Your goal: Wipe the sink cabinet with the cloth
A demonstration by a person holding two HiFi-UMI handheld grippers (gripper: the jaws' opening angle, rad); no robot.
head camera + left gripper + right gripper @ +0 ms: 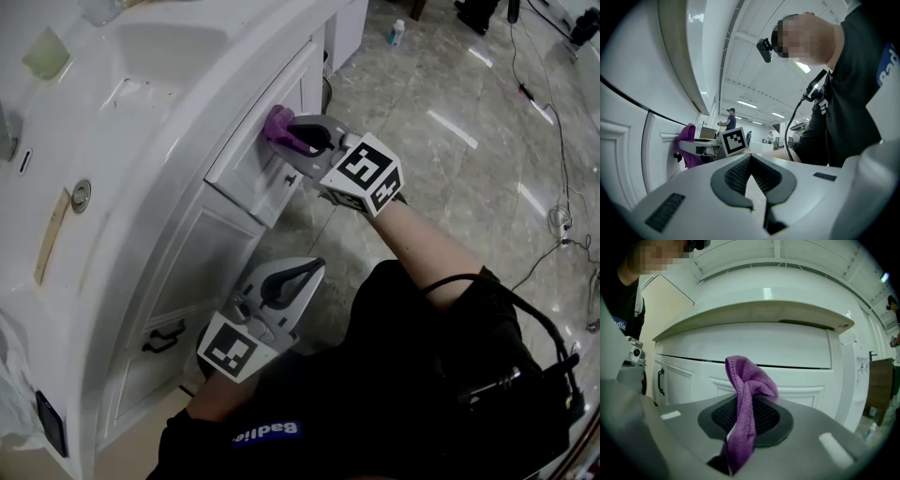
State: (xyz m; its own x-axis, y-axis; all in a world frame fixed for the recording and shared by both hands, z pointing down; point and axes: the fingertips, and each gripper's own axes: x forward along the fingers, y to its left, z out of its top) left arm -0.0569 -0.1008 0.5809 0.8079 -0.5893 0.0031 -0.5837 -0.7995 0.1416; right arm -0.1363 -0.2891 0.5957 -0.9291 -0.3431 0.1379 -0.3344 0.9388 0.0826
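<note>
The white sink cabinet (234,178) curves along the left of the head view, with panelled doors under a white counter. My right gripper (292,139) is shut on a purple cloth (279,127), and the cloth's bunched end presses against the upper door panel. In the right gripper view the purple cloth (745,394) sticks up from between the jaws in front of the cabinet front (754,348). My left gripper (298,277) hangs lower, near the person's lap, shut with nothing in it. In the left gripper view the purple cloth (686,145) shows far off against the cabinet door (628,150).
A black handle (162,337) sits on a lower door and another black handle (660,380) shows at the left. A sink basin (159,47) and drain (82,194) lie on the counter. Cables (553,122) run across the marble floor, and a small bottle (397,33) stands far off.
</note>
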